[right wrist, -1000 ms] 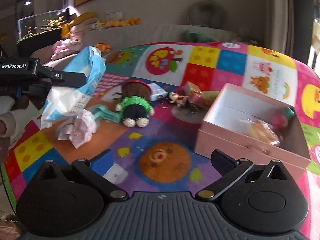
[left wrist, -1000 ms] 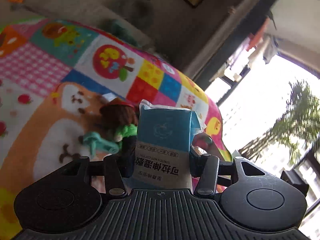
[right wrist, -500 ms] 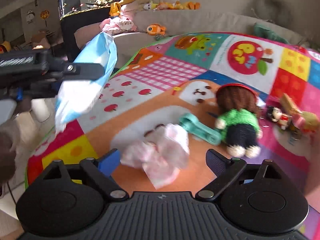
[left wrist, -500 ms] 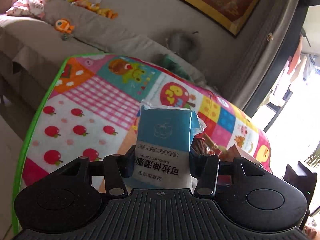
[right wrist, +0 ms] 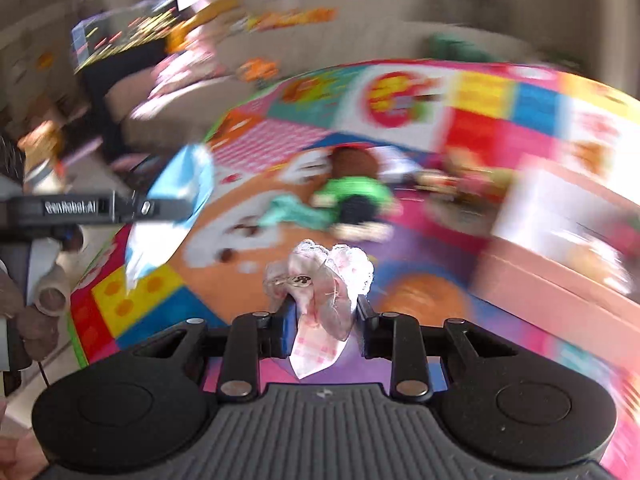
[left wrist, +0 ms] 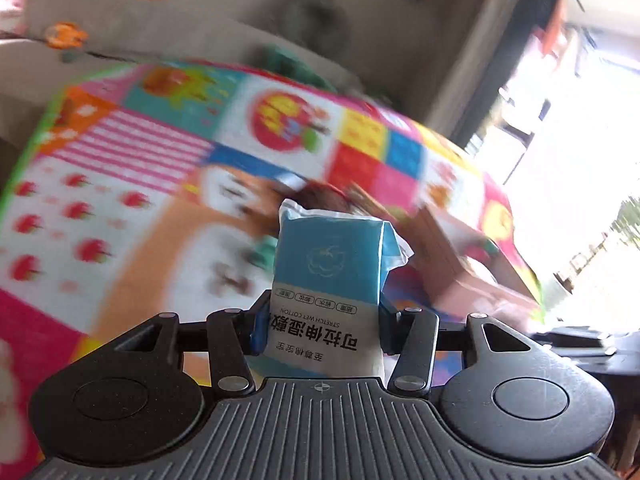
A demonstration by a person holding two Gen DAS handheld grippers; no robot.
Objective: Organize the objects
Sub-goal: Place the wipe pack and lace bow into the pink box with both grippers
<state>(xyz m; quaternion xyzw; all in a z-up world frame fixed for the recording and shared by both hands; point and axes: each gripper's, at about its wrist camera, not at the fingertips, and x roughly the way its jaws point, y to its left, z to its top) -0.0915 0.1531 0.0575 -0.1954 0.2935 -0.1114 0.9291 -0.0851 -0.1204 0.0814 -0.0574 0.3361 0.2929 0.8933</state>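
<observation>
We see two task things off the mat right now. One blue and white wet-cotton pack stands upright between the fingers of the left tongs, which are clenched on its lower half; in the right wrist view the same pack hangs in the air over the mat's left edge. One pink lacy cloth bundle sits between the fingers of the right tongs; those jaws are closing, and the pads press on the cloth at both sides, so it is grasped.

Below both lies one colourful patchwork play mat. Its green border marks the left edge, and bare floor shows beyond it. The orange patch in front of the right tongs is free of things. Farther back on the mat lie one doll with brown hair and a green top and one teal item touching it at the left, blurred so that we cannot say what it is. A small cluster of toys to the doll's right is too smeared to count.

One pink open box closes off the right side of the mat; we cannot make out what is in it. A grey sofa runs behind the mat's far edge.
</observation>
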